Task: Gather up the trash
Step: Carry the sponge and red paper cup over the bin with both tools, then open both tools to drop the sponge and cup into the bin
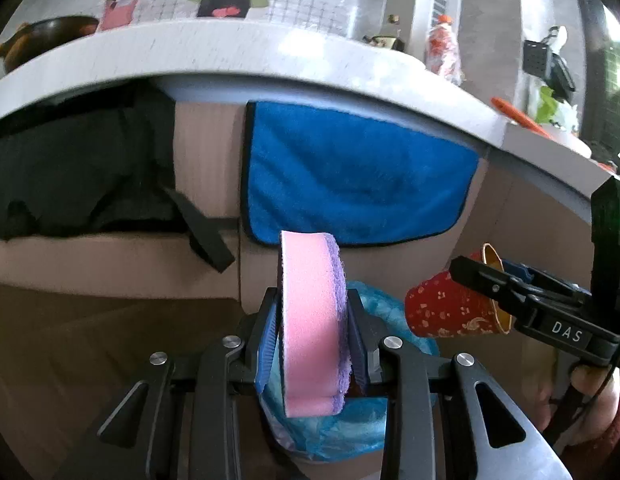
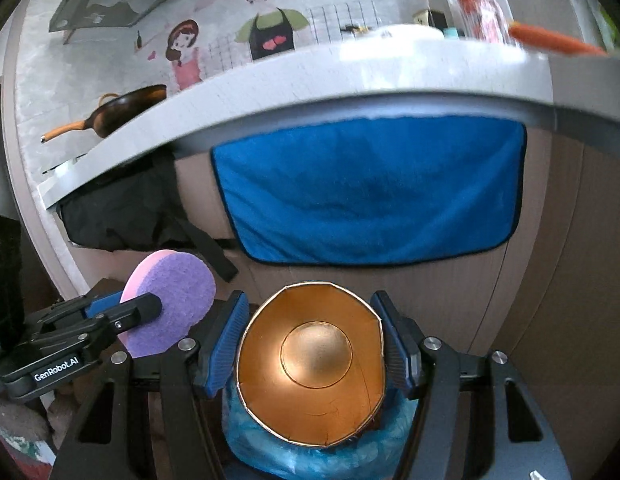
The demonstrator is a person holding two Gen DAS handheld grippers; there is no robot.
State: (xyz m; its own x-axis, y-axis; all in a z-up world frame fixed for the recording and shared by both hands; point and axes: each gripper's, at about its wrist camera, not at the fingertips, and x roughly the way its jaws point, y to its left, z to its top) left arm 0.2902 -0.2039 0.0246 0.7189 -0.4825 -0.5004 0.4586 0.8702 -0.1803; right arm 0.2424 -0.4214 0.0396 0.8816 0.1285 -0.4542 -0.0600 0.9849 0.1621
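Your left claw (image 1: 316,344) is clamped on the round pink foam sponge with a purple scouring face (image 1: 310,320), gripping it edge-on with a blue ribbed pad pressed against each flat side. The sponge stands upright out of the jaws, pink rim toward your camera. Seen from your right wrist, that sponge (image 2: 170,304) shows its purple face, with one black finger of the left claw (image 2: 140,310) laid across it.

Your right claw (image 2: 312,350) is closed on the red paper cup with gold flecks and a shiny gold lining (image 2: 312,364). The mouth faces your camera, squeezed from round into an oval by the blue pads on both sides of the rim. From the left wrist, the cup (image 1: 450,312) lies on its side in the right claw (image 1: 492,284), base pointing left, and your hand (image 1: 590,388) grips the handle at the lower right.

Directly beneath both claws sits a bin lined with a crinkled blue plastic bag (image 2: 310,456); the sponge and the cup are both above it, not inside.

Ahead of you, a blue microfibre towel (image 1: 358,176) hangs from the edge of the grey stone bench (image 1: 230,48), against the beige cabinet front (image 1: 110,264). A dark wok with a wooden handle (image 2: 122,110) sits on the bench to the left.
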